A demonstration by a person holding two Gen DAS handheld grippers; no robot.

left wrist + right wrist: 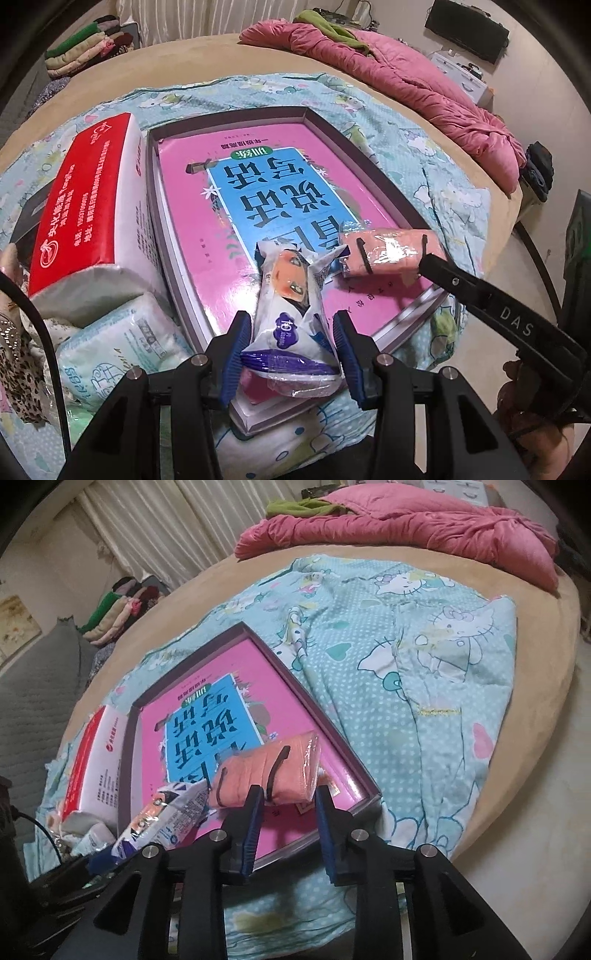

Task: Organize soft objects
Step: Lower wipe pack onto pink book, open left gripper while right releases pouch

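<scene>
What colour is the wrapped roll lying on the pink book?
The roll is salmon pink with thin dark stripes, in clear wrap. It shows best in the right wrist view.

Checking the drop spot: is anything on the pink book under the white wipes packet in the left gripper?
White wipes packet overhangs bare pink book; orange wrapped roll lies just right, touching its tip.

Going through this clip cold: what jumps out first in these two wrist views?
A big pink book with a blue title panel fills a shallow box on a Hello Kitty sheet. The left gripper clamps a white wet-wipe pack over it; beside that, a wrapped peach-coloured pack lies on the book between the right gripper fingers, which are apart.
</scene>
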